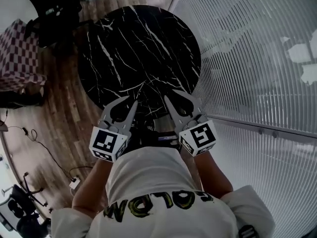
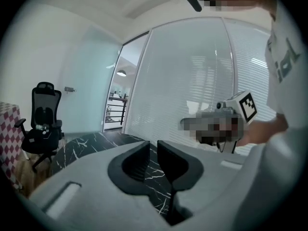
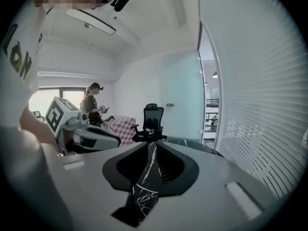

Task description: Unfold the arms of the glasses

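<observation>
No glasses can be made out in any view. A round black marble table (image 1: pixel 138 48) lies in front of me, and its near edge is hidden behind my grippers. I hold both grippers up close to my chest, side by side, pointing out over the table. My left gripper (image 1: pixel 127 102) (image 2: pixel 153 143) has a narrow gap between its jaws with nothing in it. My right gripper (image 1: pixel 170 94) (image 3: pixel 150 144) shows a thin slit between its jaws, and only the marble top shows through it.
A glass wall with blinds (image 1: pixel 257 58) runs close along the table's right side. A black office chair (image 1: pixel 52 9) and a checkered seat (image 1: pixel 17 53) stand at the far left on the wooden floor. Cables (image 1: pixel 44 148) trail at my left. Another person (image 3: pixel 91 102) stands far behind.
</observation>
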`<state>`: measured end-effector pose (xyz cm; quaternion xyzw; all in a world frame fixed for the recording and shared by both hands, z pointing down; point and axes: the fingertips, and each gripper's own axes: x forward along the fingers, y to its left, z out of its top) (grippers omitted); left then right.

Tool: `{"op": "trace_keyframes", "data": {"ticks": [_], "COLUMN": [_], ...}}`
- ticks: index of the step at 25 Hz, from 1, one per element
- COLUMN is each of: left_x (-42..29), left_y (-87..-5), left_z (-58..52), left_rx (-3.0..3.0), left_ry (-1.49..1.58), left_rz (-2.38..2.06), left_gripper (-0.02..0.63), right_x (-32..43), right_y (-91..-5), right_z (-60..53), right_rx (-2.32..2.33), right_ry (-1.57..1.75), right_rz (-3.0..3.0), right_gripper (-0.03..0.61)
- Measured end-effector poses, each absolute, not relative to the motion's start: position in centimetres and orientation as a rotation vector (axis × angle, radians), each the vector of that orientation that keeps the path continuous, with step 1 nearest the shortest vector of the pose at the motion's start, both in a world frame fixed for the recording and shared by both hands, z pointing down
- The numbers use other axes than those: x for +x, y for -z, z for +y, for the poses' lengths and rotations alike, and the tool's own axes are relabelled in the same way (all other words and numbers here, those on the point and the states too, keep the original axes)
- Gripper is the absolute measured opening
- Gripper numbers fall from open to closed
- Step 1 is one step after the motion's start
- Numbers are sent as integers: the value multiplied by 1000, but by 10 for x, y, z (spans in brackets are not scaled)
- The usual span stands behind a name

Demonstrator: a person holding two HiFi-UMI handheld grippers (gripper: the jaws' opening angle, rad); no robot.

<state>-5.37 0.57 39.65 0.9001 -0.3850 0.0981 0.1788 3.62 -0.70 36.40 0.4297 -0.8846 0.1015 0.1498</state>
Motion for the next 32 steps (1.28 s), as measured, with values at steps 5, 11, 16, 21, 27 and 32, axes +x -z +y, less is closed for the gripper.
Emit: {"op": "trace_keyframes", "data": {"ticks": [5,11,16,21,27,32], "left_x": [-47,-36,-35,-37,-34,-35], "left_y": [-354,-332,-321,-320,-327,-334], "left_z": [8,14,17,19,21,21], "left_rx": [2568,2590,2601,2602,2588,2582], "left_ry": [-157,-109,-103,-105,-121,-125], "left_rz": [-1111,-1086,-1102,-1121,-1103,-1087], "left_gripper": [3,3,3,3,3,3], "right_x": [27,20,15,11,9,8], "right_y": [-326,-299,-288,-291,-294,-301], "right_z": [4,18,26,27,27,25], "right_rx": [1252,1284,1291,1289,1272,1269], "right_ry": [-273,-270,-221,-228,-237,-245], "right_rz": [-2604,-2659,-2677,-2686,-2688,-2676], "right_gripper": [58,30,17,11,8,8]}}
